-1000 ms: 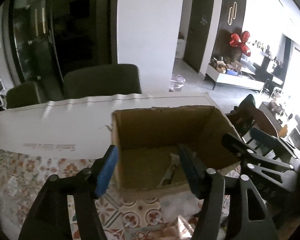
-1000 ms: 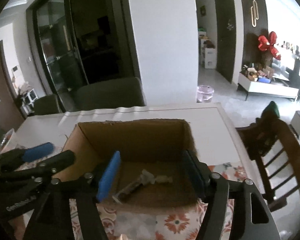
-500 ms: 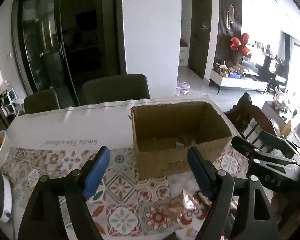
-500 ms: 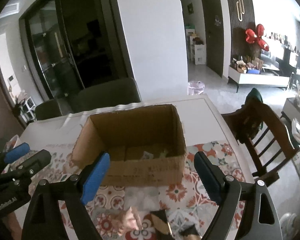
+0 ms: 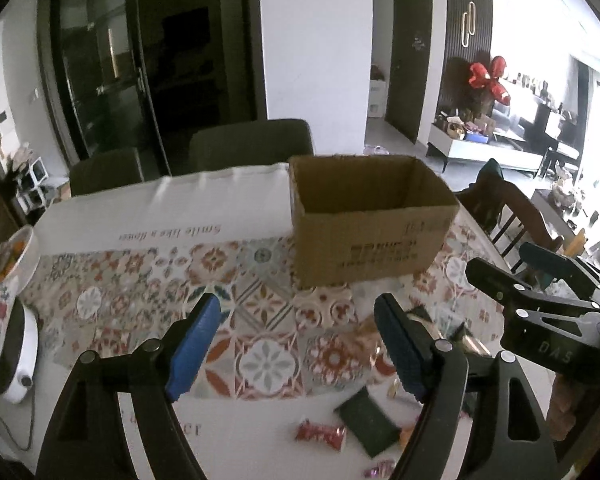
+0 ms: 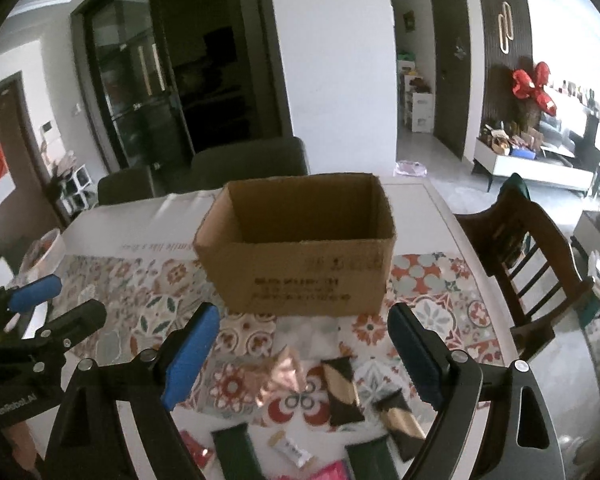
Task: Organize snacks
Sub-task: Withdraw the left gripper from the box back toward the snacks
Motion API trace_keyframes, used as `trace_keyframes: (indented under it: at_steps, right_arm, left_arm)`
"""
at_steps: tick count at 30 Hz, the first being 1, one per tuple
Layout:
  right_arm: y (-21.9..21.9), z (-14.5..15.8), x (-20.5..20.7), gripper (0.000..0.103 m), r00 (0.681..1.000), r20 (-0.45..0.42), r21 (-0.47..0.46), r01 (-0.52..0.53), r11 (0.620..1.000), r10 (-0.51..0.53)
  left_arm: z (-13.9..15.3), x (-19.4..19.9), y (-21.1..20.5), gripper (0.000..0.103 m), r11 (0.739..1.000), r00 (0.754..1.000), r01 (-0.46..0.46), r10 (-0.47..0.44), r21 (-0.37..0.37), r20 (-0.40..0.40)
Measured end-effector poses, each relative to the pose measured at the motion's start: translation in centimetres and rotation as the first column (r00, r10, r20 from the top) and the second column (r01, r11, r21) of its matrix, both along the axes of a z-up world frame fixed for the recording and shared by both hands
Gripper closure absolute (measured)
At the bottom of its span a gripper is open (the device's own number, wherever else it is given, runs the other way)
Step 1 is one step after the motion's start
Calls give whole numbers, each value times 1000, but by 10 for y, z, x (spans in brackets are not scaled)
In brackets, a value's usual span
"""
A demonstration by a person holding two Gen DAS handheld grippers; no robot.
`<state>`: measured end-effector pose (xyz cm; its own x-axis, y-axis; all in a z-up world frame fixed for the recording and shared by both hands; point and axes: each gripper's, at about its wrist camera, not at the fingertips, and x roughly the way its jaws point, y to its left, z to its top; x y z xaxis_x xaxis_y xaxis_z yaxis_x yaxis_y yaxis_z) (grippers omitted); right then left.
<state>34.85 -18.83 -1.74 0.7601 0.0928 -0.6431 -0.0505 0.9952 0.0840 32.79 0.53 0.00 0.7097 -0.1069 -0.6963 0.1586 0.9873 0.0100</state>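
An open brown cardboard box [image 5: 372, 240] [image 6: 300, 272] stands on the patterned tablecloth beyond both grippers. Loose snacks lie on the near side of it: a rose-gold wrapper [image 6: 284, 376], two dark-and-gold packets [image 6: 342, 392], dark green packets [image 6: 234, 456] [image 5: 366, 420], a small white candy [image 6: 292, 450] and a red candy [image 5: 320, 434]. My left gripper [image 5: 296, 312] hangs open above the cloth with nothing between its blue pads. My right gripper [image 6: 304, 318] is open and empty too, above the rose-gold wrapper. Each gripper shows at the edge of the other's view.
A bowl of food [image 5: 14, 256] and a white round appliance [image 5: 12, 360] sit at the table's left end. Two dark upholstered chairs [image 5: 252, 144] stand behind the table. A wooden chair [image 6: 520, 260] is at its right side.
Both grippers drew back from over the box toward the near table edge, and their jaws widened. The box now sits farther off, and the loose snacks have come into view.
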Motion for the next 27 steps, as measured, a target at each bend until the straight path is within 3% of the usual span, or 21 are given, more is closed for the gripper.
trace_keyframes:
  at_steps: [7,16,27]
  right_arm:
    - [24,-11,-28,16,998,-30,-18,-53,998,53]
    - [52,-46,-55,17,981,-132,-23,-148,989,144]
    - [62,-85,-66,17,952,-243,-59,-208,976,188]
  left_arm:
    - [-15,-33,14,24,999,1000,15,-15,32,-5]
    - [-37,-60,25,24,994,998,57,-56,94,-10]
    - [-89,-69,25,24,990,986,118,-107,81,-126]
